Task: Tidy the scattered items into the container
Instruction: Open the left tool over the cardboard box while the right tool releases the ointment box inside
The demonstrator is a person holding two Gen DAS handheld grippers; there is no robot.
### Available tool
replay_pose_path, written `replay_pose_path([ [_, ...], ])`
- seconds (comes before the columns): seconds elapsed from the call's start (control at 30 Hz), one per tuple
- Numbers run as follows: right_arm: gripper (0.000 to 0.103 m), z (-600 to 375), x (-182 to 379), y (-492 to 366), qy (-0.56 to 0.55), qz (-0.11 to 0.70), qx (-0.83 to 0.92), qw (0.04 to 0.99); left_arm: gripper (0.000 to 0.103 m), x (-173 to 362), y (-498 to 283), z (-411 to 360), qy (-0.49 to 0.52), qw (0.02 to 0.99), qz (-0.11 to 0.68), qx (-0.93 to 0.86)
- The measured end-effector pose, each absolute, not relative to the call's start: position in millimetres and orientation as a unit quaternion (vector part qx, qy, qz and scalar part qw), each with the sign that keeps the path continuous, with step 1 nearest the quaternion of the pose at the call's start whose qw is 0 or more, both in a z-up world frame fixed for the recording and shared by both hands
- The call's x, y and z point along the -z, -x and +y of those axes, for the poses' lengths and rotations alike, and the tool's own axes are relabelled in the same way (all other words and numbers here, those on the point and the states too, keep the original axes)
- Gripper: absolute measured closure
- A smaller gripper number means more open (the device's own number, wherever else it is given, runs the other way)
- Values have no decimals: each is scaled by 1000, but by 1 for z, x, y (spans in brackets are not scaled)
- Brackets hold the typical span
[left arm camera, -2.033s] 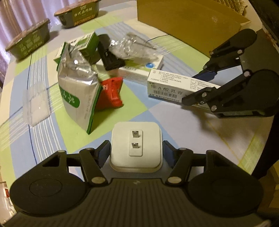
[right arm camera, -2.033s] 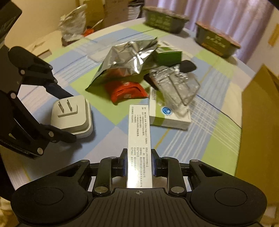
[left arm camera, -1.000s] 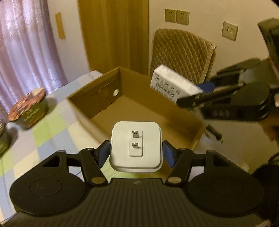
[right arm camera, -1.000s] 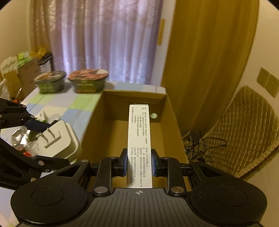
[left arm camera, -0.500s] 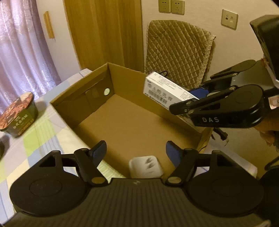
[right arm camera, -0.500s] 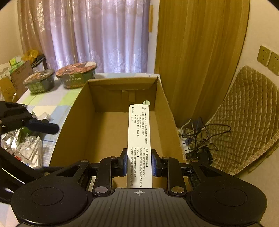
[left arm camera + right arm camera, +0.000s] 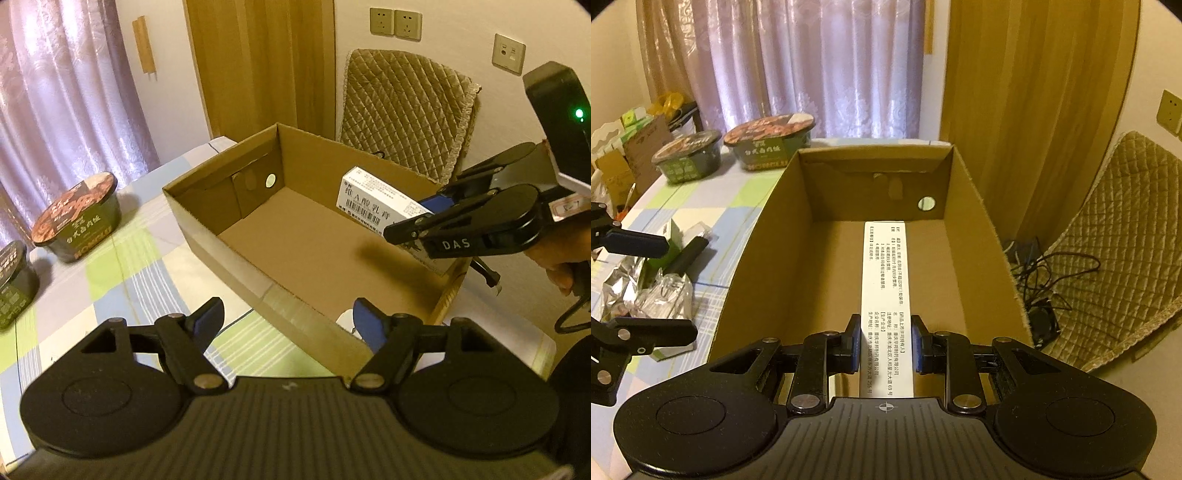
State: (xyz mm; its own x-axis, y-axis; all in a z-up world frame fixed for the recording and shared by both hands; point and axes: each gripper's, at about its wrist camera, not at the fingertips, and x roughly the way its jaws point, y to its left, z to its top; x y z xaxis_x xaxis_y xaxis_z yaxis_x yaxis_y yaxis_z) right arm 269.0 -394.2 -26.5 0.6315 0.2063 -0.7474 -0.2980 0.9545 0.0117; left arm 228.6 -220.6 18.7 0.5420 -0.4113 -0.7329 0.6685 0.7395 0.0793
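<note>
The open cardboard box sits at the table's edge, brown and nearly bare inside. My left gripper hangs open over its near wall, holding nothing. A white plug adapter peeks out in the box's near corner, mostly hidden behind my right-hand finger. My right gripper is shut on a long white medicine box, held lengthwise above the cardboard box interior. The left wrist view shows that medicine box over the box's far right side.
On the checked tablecloth stand two instant noodle bowls. A foil bag, clear plastic packaging, a black item and a green carton lie left of the box. A quilted chair and floor cables are beyond.
My left gripper opened and let the white plug adapter fall into the box, then drew back to the near wall. My right gripper carried the medicine box lower over the box.
</note>
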Motion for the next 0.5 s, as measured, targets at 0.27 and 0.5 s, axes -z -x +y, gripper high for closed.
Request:
replay_pose_path([
  [0.27,74,-395,25,-271,44,395,-134,908,27,-11,-224,-206,-171,859,370,310],
  [0.5,74,-394,18,-260,42,388,-129,912,26,-5,-219,-180,-164,861,383,291],
])
